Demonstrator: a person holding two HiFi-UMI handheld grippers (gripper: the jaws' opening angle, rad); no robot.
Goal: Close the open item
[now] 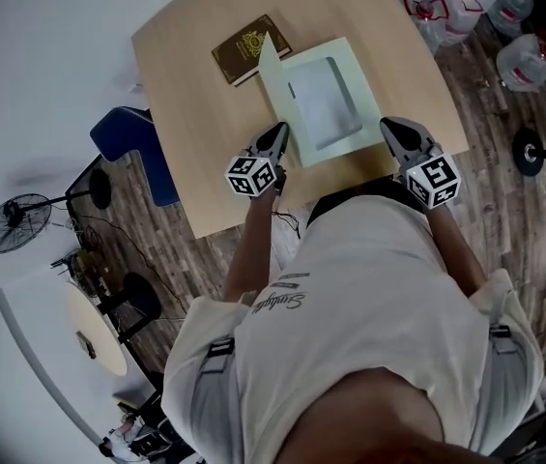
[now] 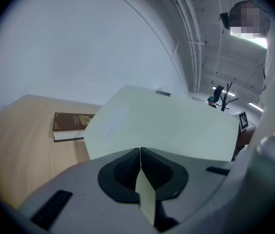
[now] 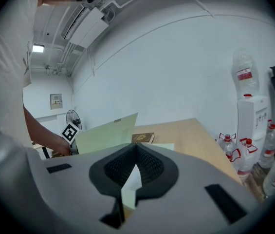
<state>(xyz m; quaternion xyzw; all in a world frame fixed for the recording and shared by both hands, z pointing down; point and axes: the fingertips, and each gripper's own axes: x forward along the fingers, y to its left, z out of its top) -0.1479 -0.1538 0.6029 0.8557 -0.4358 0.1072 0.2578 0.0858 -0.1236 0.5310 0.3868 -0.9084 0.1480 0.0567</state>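
The pale green paper folder [image 1: 367, 100] is pinched tight twice: upright cover [image 1: 271, 66] by the left gripper [image 1: 277, 131], flat half lying frame-right by the right gripper [image 1: 393, 129].

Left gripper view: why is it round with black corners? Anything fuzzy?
Left gripper view: a wide-angle lens bends the wall lines and blacks out the corners; the brown book is fairly sharp, the folder strip in the shut left gripper soft. Right gripper view: same bending, a ceiling light glares. Head view: the table edges bow slightly.

Matt card folder [image 1: 326, 104] (pale wood-grain table [image 1: 186, 75]).
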